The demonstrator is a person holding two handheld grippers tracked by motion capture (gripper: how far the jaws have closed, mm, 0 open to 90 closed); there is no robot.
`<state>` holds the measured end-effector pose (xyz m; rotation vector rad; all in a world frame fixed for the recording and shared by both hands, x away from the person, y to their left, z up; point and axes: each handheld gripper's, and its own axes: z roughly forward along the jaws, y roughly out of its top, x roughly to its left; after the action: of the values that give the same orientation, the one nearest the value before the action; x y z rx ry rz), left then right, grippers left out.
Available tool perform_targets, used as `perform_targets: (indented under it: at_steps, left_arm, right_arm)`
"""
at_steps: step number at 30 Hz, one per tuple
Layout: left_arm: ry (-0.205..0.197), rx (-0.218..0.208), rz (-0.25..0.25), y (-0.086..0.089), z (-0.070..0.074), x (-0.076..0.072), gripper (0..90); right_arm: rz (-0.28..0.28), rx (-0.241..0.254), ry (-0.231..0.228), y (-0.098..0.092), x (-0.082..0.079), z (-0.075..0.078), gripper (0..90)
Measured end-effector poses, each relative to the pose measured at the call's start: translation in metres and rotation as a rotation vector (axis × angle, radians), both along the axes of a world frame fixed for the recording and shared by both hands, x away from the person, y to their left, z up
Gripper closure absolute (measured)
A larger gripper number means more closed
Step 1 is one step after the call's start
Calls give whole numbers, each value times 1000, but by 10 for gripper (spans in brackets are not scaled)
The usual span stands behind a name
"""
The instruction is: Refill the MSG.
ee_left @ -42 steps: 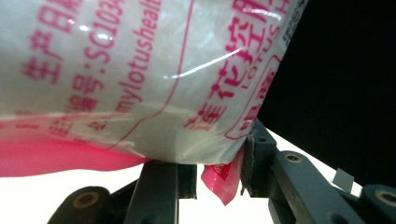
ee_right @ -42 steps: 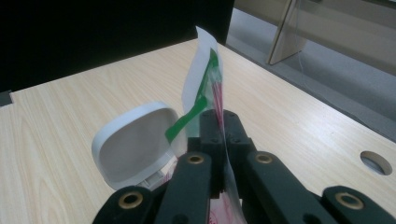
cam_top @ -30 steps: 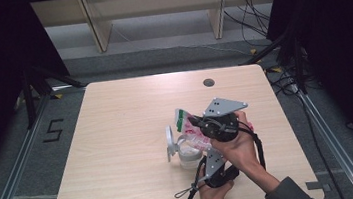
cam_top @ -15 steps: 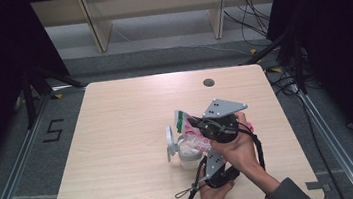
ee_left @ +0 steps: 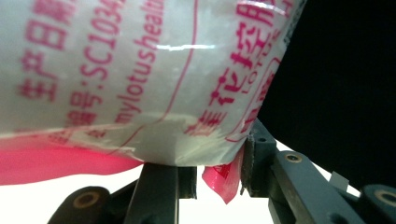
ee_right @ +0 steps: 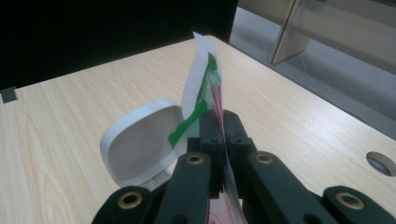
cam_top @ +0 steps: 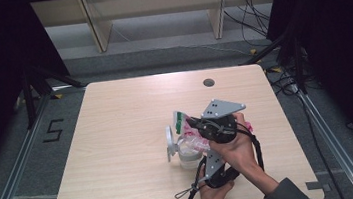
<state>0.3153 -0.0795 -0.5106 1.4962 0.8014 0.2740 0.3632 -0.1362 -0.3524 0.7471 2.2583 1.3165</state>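
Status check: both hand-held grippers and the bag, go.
Right hand-held gripper shut on bag top. Left hand-held gripper clamps the pink-printed bag lower down. White lidded container sits open beside it. Nothing blocking.

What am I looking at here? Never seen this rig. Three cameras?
Yes, three. A person at a table holds a hand-held gripper in each hand; there is no robot arm. The high view looks down from above. The other two cameras ride on the grippers and look along their black jaws. The right hand-held gripper is shut on the thin top edge of a plastic packet with green and red print. The left hand-held gripper grips the packet's lower part, white with pink lettering. On the table stands a clear container with its white lid flipped open.
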Motion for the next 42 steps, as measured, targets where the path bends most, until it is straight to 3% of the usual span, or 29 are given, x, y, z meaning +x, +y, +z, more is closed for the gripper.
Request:
perform_targets:
  at_steps: [16,26,27,29,35,39,41,42]
  left_arm:
    - [0,0,0,0,1,0,706]
    - [-2,-3,-3,1,1,1,706]
    - [-3,-2,-5,1,1,1,706]
    - [-3,-7,-5,1,2,1,706]
    - [-11,-16,1,0,2,1,706]
    - [-4,11,11,2,4,0,706]
    - [-8,-9,-2,2,3,1,706]
    - [-5,-12,-2,1,3,1,706]
  right_arm:
    - [-19,25,1,1,-1,0,899]
    - [-6,14,-10,2,1,1,899]
    - [-19,18,8,3,-1,0,899]
    - [1,1,5,2,0,1,899]
    - [-10,22,-3,3,1,1,898]
    - [1,36,9,1,1,4,898]
    - [1,49,5,1,2,4,898]
    - [3,33,3,1,1,4,898]
